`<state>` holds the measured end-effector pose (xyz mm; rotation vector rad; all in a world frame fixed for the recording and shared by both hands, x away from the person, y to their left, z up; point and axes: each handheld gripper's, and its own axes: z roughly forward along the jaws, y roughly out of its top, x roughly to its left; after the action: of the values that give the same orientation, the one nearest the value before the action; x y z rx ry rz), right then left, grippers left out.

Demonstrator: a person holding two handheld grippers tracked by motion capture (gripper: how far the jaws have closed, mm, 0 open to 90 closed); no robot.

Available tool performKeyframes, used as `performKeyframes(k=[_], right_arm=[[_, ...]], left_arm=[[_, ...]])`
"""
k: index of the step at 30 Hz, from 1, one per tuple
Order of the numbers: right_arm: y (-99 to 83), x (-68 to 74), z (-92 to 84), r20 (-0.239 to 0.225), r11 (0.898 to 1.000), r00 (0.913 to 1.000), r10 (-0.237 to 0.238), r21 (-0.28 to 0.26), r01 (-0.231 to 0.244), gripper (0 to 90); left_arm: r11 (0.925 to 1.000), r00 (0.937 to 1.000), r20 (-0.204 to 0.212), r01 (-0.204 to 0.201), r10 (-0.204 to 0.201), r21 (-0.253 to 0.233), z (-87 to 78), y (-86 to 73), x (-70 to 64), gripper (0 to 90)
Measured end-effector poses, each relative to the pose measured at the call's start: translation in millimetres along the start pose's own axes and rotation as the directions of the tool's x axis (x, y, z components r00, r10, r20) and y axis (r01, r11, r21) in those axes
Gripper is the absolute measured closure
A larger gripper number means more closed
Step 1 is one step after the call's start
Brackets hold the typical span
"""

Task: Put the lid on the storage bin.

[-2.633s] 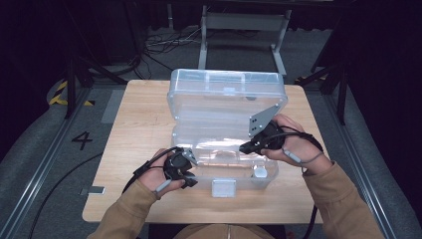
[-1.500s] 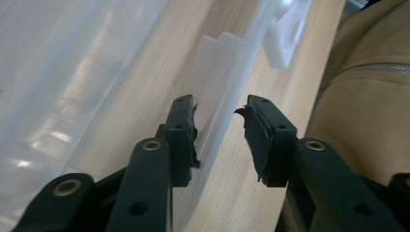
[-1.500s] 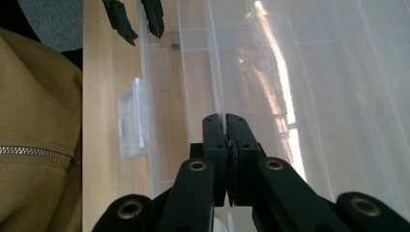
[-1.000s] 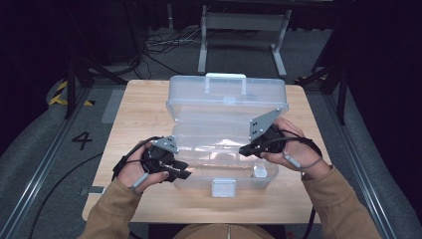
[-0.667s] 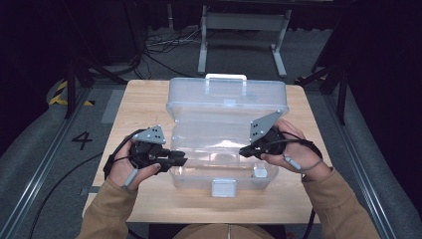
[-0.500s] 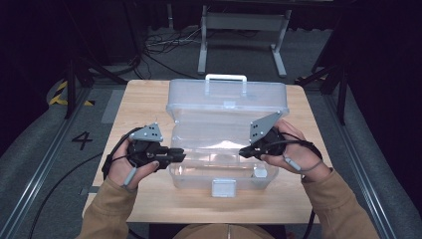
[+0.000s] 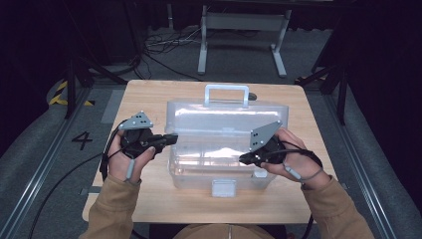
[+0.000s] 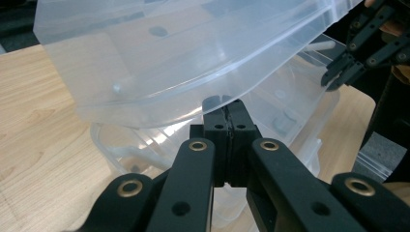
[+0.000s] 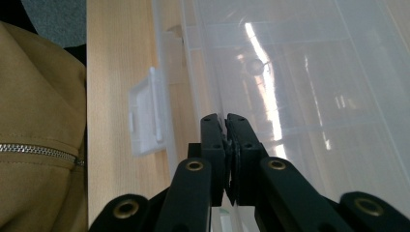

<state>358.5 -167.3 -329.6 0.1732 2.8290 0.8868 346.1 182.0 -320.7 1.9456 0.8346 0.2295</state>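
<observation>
A clear plastic box [image 7: 199, 177] stands on the wooden table [image 7: 149, 99] with its lid [image 7: 224, 119] tilted halfway over it, white handle [image 7: 226, 94] at the far edge. My left gripper [image 7: 174, 138] is at the box's left end. Its jaws have just been closing and now press together with nothing between them, the tips [image 8: 223, 104] right under the lid's rim [image 8: 159, 118]. My right gripper [image 7: 243, 159] is shut on the base's front rim [image 9: 193, 72], to the right of the white latch [image 9: 145, 116]. In the left gripper view, the right gripper [image 8: 345, 67] is seen across the box.
The latch [image 7: 223, 188] hangs at the box's front. A person's tan sleeves [image 7: 114, 204] come in from the table's near edge. Cables trail off the table's left side, and a metal stand [image 7: 239, 30] is on the floor behind the table.
The lid has tipped forward and down over the base. My left gripper has moved up and along the box's left end and its jaws have shut. The right gripper has kept still.
</observation>
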Motion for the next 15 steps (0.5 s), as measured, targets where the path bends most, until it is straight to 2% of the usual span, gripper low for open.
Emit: performKeyframes(k=[8, 15], right_arm=[[-1.5, 2.5, 0.2, 0.000, 1.000, 1.0000, 0.007, -0.010, -0.007, 85.8], [-7.2, 6.7, -16.9, 0.011, 0.996, 0.9993, 0.035, -0.080, -0.034, 84.4]], left_arm=[[1.0000, 1.0000, -0.001, -0.002, 0.002, 0.009, -0.2, -0.1, -0.2, 90.0], [0.9998, 1.0000, -0.001, -0.003, 0.003, 0.020, -0.3, -0.2, -1.0, 90.0]])
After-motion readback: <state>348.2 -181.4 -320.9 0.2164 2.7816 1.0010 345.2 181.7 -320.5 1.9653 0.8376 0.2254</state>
